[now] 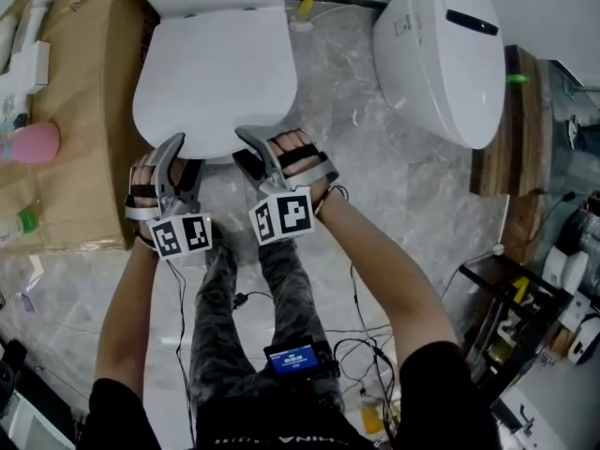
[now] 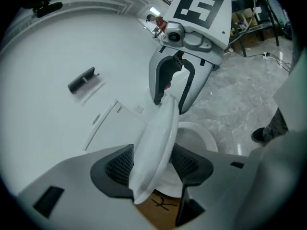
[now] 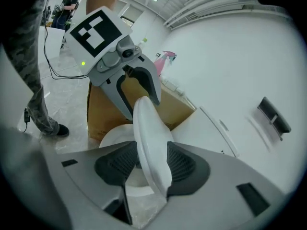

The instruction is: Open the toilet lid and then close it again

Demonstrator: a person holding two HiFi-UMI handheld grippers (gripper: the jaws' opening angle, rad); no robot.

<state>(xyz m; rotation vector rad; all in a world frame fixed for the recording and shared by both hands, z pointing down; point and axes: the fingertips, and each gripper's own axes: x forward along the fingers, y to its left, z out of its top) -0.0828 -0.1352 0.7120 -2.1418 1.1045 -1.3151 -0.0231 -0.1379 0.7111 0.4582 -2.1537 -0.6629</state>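
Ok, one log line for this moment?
left tongs: shut on toilet lid front rim | right tongs: shut on same rim | lid: raised off seat

Floor: glossy grey marbled tiles.
Top centre: white toilet stands on it.
Left: cardboard box, just beside the toilet.
Top right: second white toilet, well apart from the first.
Bottom: black cables lie loose.
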